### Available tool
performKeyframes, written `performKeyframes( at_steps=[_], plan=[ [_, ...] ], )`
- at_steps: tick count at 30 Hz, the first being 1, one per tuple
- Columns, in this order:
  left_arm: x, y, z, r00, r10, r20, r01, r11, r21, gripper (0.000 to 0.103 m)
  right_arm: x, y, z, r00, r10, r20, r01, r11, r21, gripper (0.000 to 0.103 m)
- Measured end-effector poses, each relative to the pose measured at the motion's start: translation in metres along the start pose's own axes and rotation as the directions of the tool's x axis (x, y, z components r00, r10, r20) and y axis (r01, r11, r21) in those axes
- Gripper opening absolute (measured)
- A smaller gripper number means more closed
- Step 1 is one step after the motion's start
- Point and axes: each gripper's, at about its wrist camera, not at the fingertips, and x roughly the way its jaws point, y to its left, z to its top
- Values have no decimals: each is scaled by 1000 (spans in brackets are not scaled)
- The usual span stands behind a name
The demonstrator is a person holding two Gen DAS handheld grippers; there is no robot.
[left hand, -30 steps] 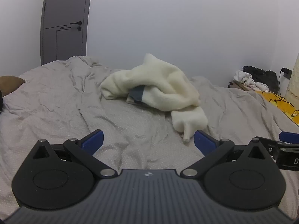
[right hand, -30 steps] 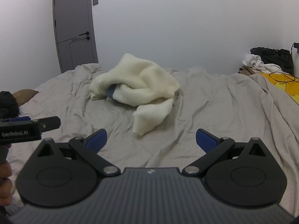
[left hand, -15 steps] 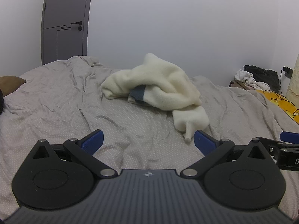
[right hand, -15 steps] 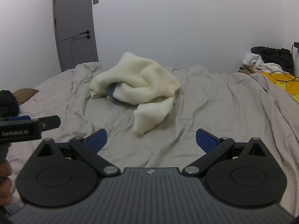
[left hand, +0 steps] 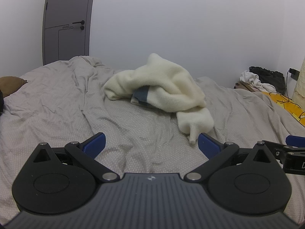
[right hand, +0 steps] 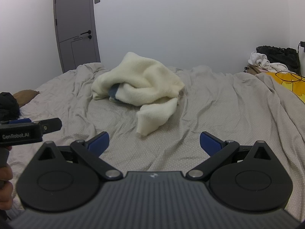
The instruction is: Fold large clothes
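Left gripper [left hand: 151, 143] and right gripper [right hand: 154, 140], both spread wide and empty, face a crumpled cream sweater [left hand: 162, 87] mid-bed [left hand: 57, 114]. Approach step, likely; next, pinch a hem or sleeve [right hand: 152, 116] and spread the sweater flat.

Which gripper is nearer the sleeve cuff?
Left, narrowly. The left gripper has the sleeve cuff just beyond its right finger; from the right gripper it lies farther ahead, slightly left.
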Motion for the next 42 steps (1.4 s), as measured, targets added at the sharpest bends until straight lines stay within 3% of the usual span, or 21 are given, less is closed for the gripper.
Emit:
performKeyframes(
  at_steps=[42],
  plan=[
    [6,2,-3,1000,-9,-11,8,1000,-14,103,0,-1,0,1000,6,-10,-6,1000,14,103]
  ],
)
